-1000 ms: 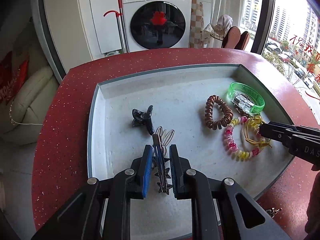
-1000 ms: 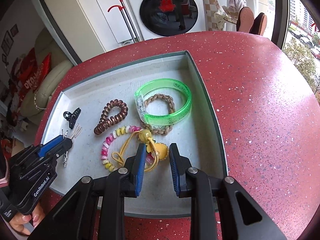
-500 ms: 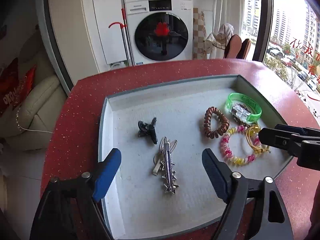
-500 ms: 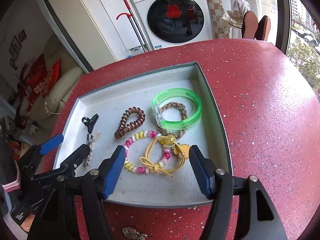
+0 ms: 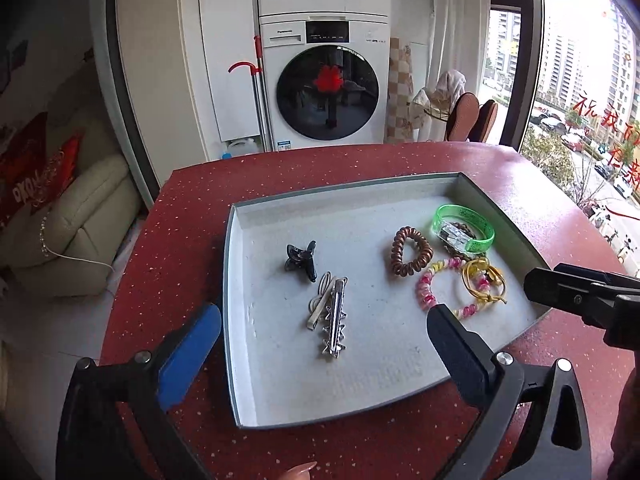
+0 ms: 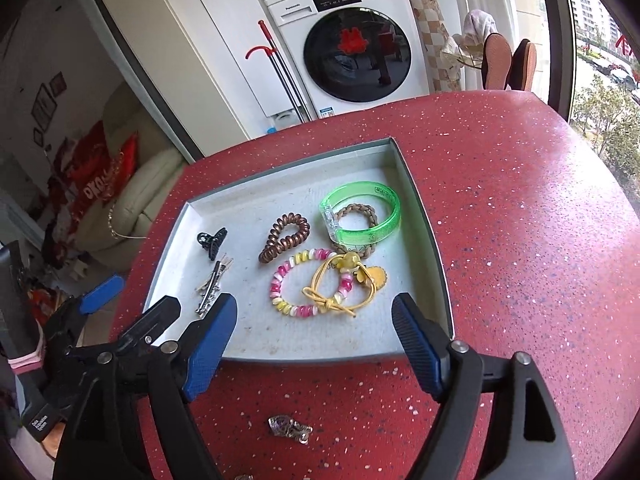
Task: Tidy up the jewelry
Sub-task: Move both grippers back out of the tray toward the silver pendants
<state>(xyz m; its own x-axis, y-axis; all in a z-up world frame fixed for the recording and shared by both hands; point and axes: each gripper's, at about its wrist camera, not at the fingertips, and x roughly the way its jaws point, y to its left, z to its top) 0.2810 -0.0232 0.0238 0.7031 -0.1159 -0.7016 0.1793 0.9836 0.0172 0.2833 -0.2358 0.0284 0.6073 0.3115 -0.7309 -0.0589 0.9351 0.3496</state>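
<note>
Jewelry lies spread in the grey tray (image 5: 236, 320) in front of you, and neither of your tongs has hold of any of it. Your left gripper (image 5: 324, 344) has its jaws spread wide; they have just been opening, and nothing is pressed between them, though the silver spiked hair clip (image 5: 335, 322) lies on the tray floor in the gap you see between the fingers. Your right gripper (image 6: 314, 344) also stands apart, its jaws having just been opening, with nothing clamped; the yellow cord tie (image 6: 340, 284) and the pink and yellow beaded bracelet (image 6: 288, 292) lie just beyond its tips, the cord resting across the beads. Beside the silver clip are some pale hairpins (image 5: 320, 296), touching it, and a small black claw clip (image 5: 301, 256) a little farther up. Toward the right of the tray you have a brown spiral hair tie (image 6: 284, 236) and a green translucent bangle (image 6: 360, 216) with a braided brown band (image 6: 356, 216) partly inside it. The tray sits on a red speckled table (image 6: 520, 240). A small metal trinket (image 6: 290, 428) lies on the table outside the tray, near your right tongs. A washing machine (image 5: 324, 92) stands behind the table.
</note>
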